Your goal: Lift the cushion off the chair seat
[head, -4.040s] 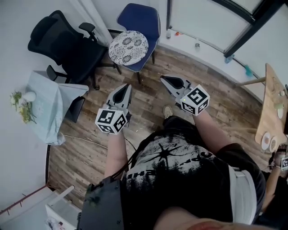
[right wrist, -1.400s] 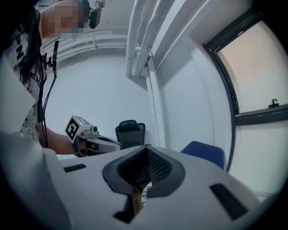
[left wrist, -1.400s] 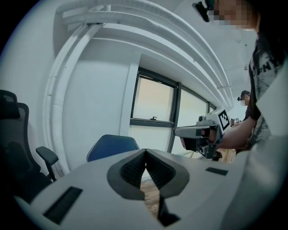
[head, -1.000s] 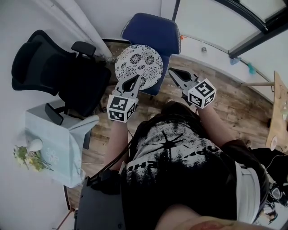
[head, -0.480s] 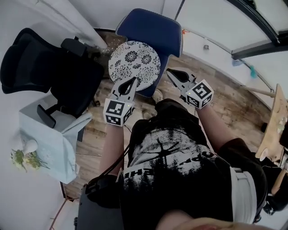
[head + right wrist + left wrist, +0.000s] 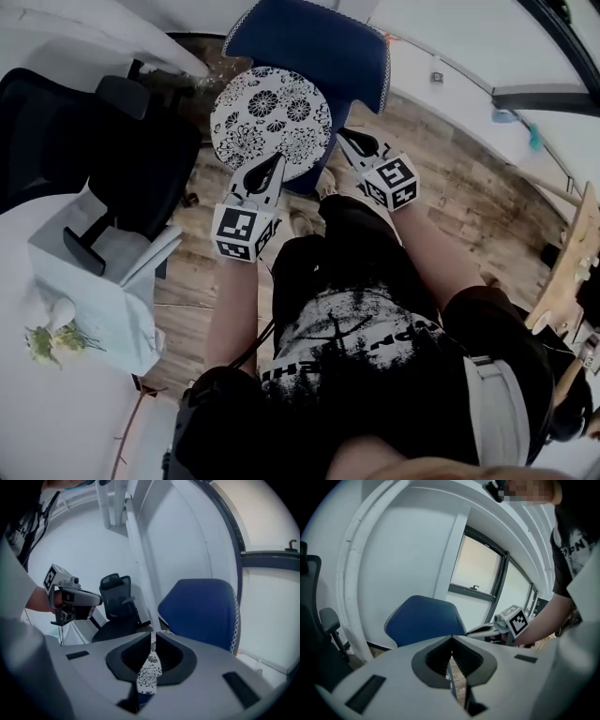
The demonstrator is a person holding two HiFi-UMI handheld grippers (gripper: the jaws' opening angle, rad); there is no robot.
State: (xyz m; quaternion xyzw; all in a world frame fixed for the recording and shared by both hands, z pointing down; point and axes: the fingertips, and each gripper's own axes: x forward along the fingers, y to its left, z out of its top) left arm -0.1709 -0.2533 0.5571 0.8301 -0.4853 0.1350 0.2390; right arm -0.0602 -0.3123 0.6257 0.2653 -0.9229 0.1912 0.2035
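Approach step: left gripper (image 6: 277, 160) and right gripper (image 6: 343, 134) poised at cushion (image 6: 272, 112) rim, fingers together, empty; next probably spreading them, then clamping opposite edges

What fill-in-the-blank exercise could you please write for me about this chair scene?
The floral cushion lies on the ___ chair. The office chair beside it is ___. The right gripper has its jaws ___.
Missing words: blue; black; shut.
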